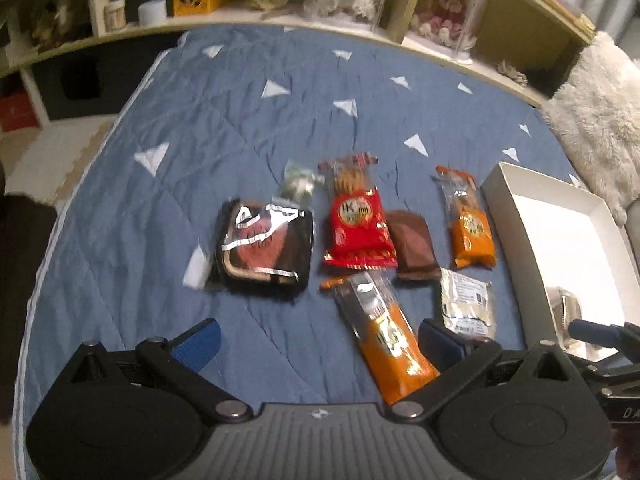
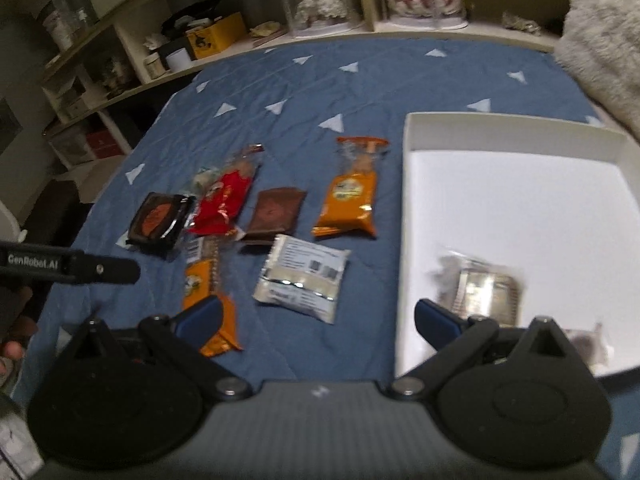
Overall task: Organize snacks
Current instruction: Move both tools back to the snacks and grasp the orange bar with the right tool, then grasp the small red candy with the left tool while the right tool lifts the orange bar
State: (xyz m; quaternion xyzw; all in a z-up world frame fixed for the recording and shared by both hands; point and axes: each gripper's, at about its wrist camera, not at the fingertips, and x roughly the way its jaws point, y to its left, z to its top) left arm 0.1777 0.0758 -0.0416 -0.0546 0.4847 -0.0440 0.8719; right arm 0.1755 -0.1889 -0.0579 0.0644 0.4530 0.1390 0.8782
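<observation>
Hovering wide open and empty, the left tool [image 1: 316, 344] and right tool [image 2: 318, 320] are waiting over the bed [image 1: 160, 184]. One clear-wrapped snack [image 2: 486, 292] is sitting in the white box [image 2: 520, 132]; seven snacks, from the nearest orange packet [image 1: 394, 344] outward, are lying unsorted beyond.

Seven wrapped snacks flat mid-bedspread: black packet [image 1: 266, 246], red pack [image 1: 357, 222], brown bar [image 1: 412, 246], two orange packs [image 1: 470, 222] [image 1: 390, 340], silver pouch [image 1: 466, 302]. White box [image 2: 408, 216] toward right edge, holding clear-wrapped snack [image 2: 486, 290].
</observation>
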